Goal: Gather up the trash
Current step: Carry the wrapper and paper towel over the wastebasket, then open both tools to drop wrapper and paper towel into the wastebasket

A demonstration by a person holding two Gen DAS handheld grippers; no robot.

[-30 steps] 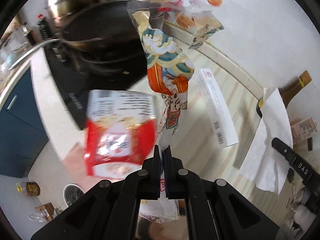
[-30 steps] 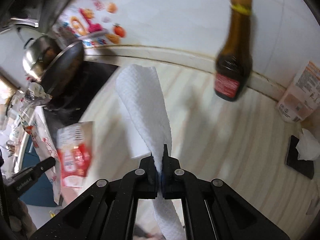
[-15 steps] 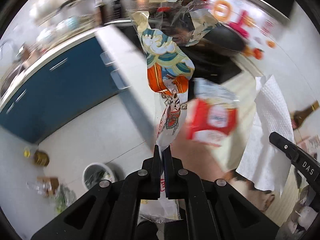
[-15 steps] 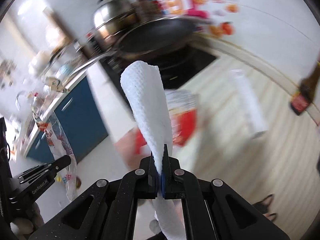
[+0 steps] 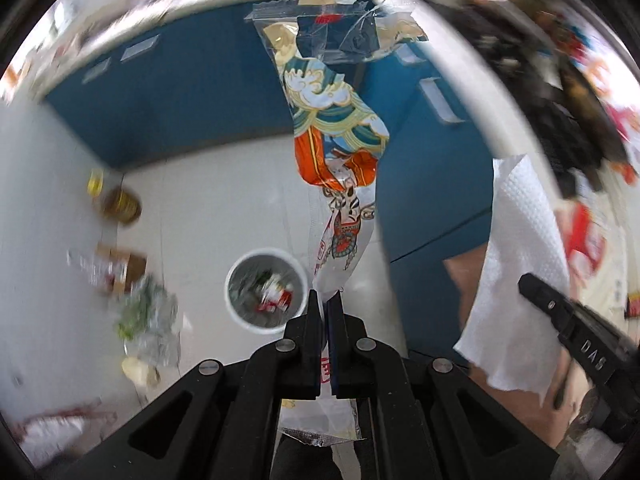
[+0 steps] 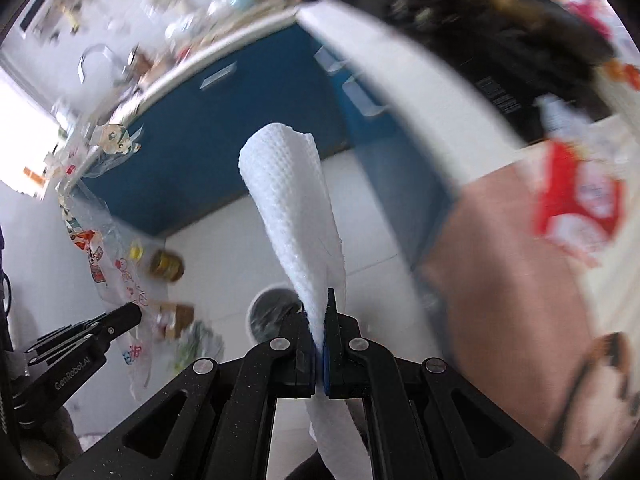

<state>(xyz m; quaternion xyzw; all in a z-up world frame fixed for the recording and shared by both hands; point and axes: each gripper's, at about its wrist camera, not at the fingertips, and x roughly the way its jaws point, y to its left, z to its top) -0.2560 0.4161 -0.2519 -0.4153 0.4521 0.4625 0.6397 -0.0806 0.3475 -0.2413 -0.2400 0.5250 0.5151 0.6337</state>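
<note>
My left gripper (image 5: 326,300) is shut on a printed plastic snack wrapper (image 5: 332,128) that stands up between its fingers. Just left of those fingers, down on the floor, stands a round white trash bin (image 5: 264,290) with litter in it. My right gripper (image 6: 318,304) is shut on a white paper towel (image 6: 292,200), and the same bin (image 6: 270,312) shows behind it, partly hidden by the fingers. The towel (image 5: 516,280) and right gripper also appear at the right of the left wrist view. The wrapper (image 6: 96,256) and left gripper (image 6: 120,318) appear at the left of the right wrist view.
Blue cabinets (image 5: 208,96) under a white counter edge (image 5: 460,64) curve around the pale floor. A yellow-capped jar (image 5: 118,204), a cardboard box (image 5: 120,266) and a plastic bag of greens (image 5: 148,320) lie left of the bin. A red packet (image 6: 580,204) is on the counter beside a person's leg (image 6: 500,280).
Both grippers have swung off the wooden counter and over the floor, carrying the wrapper and the towel. The bin has come from the lower left to just in front of the fingers.
</note>
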